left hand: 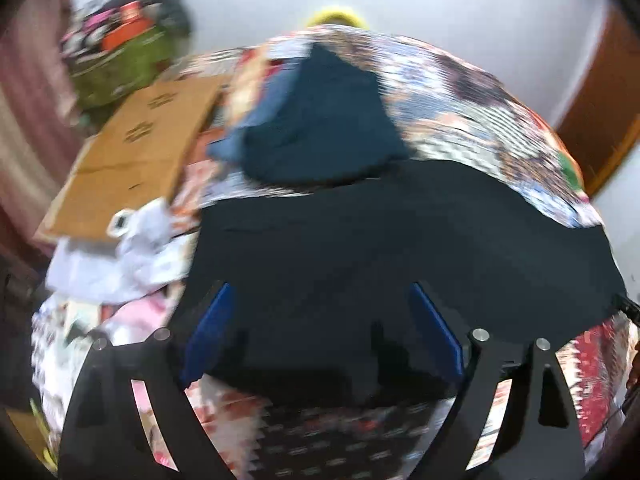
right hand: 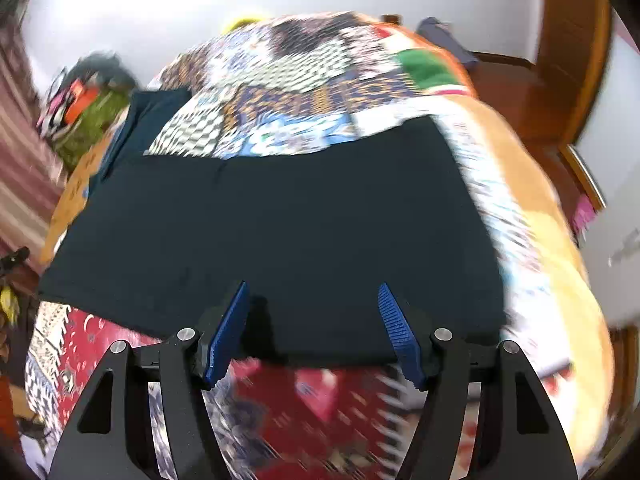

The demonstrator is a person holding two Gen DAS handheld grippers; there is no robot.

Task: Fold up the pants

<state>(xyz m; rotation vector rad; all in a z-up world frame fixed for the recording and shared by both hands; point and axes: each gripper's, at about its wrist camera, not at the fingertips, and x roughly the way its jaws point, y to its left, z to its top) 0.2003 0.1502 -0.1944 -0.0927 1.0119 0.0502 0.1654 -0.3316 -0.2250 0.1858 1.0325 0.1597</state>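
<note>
Dark navy pants (left hand: pixel 400 240) lie flat in a wide folded band across a patchwork bedspread (left hand: pixel 460 92); they also show in the right wrist view (right hand: pixel 280 220). My left gripper (left hand: pixel 320 300) is open, its blue pads (left hand: pixel 212 328) spread just above the near edge of the pants. My right gripper (right hand: pixel 314 300) is open too, its blue pads (right hand: pixel 396 332) over the near edge of the pants, holding nothing. Both views are blurred.
A second folded dark blue garment (left hand: pixel 320 128) lies farther back on the bed. A flat cardboard box (left hand: pixel 132 152), a green bag (left hand: pixel 120 60) and white and pink clothes (left hand: pixel 132 252) sit to the left. A wooden door (right hand: pixel 560 60) stands at the right.
</note>
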